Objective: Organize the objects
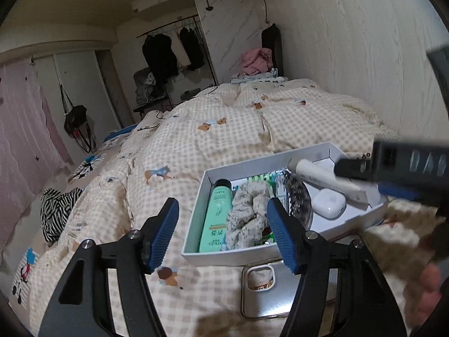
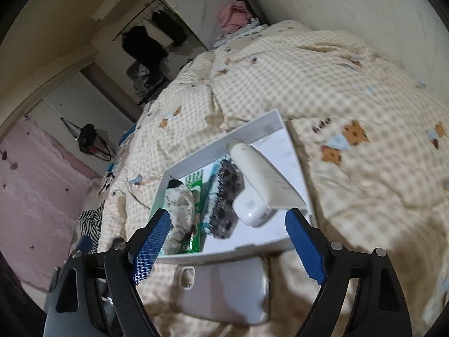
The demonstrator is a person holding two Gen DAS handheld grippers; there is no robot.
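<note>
Grippers both open, holding nothing: left gripper point(image 1: 221, 234) and right gripper point(image 2: 228, 248) hover over white box point(image 1: 196, 205) on bed point(image 1: 213, 140); phone point(image 2: 224, 289) lies just beside box.

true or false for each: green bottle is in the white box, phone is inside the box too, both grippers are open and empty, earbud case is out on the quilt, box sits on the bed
1. The green bottle lies in the white box. True.
2. The phone is inside the box. False: it lies on the checked quilt, just outside the box's near wall.
3. The left gripper and the right gripper are both open, with nothing between their fingers. True.
4. The white earbud case is out on the quilt. False: it rests in the box, beside the cream tube.
5. The box sits on the bed. True.
</note>
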